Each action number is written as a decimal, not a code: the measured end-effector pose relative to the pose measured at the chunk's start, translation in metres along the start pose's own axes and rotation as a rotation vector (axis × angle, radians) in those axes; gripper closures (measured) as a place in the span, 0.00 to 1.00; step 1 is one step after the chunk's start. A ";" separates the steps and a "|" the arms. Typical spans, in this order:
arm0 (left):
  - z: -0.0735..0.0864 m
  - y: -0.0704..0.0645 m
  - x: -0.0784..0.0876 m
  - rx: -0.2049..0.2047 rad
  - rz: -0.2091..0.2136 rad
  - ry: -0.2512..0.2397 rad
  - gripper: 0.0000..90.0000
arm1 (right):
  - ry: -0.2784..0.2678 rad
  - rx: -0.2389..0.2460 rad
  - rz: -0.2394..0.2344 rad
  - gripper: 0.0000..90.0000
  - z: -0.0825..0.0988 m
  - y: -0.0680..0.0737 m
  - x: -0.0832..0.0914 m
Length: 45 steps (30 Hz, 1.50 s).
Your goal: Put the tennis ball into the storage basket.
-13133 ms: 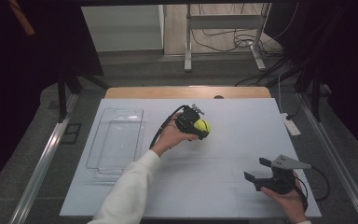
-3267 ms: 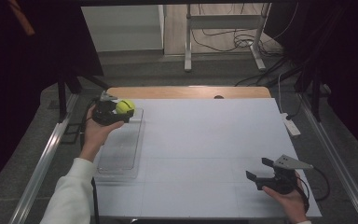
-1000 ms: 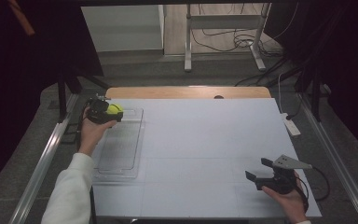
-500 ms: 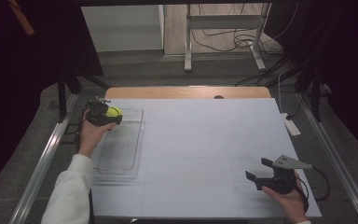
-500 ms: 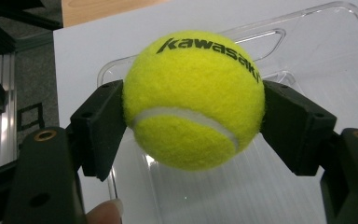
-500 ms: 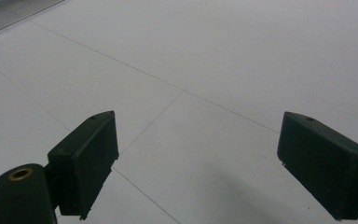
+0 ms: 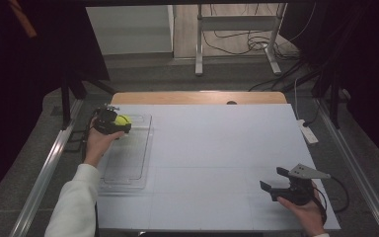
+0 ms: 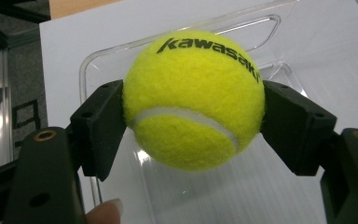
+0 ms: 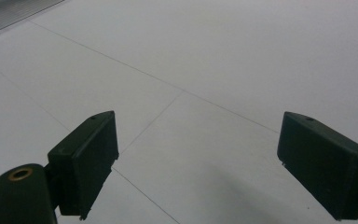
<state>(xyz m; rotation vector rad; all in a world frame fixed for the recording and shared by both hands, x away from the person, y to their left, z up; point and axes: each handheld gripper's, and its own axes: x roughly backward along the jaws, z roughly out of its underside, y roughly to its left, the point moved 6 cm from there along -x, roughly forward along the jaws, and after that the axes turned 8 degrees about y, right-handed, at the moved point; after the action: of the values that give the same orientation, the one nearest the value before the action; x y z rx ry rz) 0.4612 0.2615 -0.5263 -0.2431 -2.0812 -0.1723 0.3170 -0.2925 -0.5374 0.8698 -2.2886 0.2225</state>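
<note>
A yellow tennis ball (image 8: 193,98) marked "kawasaki" sits clamped between the two black jaws of my left gripper (image 8: 193,123). From above, that gripper (image 7: 114,123) and the ball (image 7: 123,120) hang over the far end of a clear plastic tray (image 7: 128,168) at the table's left side. The tray's rim and handle slot (image 8: 256,23) lie just beyond the ball. My right gripper (image 7: 279,180) rests near the table's front right corner, jaws wide apart over bare white tabletop (image 9: 200,60), holding nothing.
A white power strip (image 7: 308,131) lies at the table's right edge. A wooden strip (image 7: 197,97) borders the far edge. Metal rails (image 7: 44,168) run along both sides of the table, and cables lie on the floor behind.
My left gripper carried the ball from the table's middle to the tray's far end and over the last second has barely drifted. The right gripper has stayed put.
</note>
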 end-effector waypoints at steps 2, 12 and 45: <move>0.000 -0.001 -0.001 0.000 0.000 0.010 0.29 | 0.001 0.000 0.000 0.14 0.000 0.000 0.000; 0.003 -0.004 -0.008 -0.012 -0.007 0.049 0.29 | 0.002 0.001 0.001 0.14 0.000 0.000 0.000; 0.009 -0.009 -0.019 -0.026 -0.018 0.099 0.24 | 0.003 0.001 -0.001 0.14 0.000 0.000 0.000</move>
<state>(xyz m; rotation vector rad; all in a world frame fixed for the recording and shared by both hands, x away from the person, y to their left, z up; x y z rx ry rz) 0.4611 0.2528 -0.5478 -0.2266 -1.9847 -0.2183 0.3173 -0.2927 -0.5379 0.8708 -2.2856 0.2247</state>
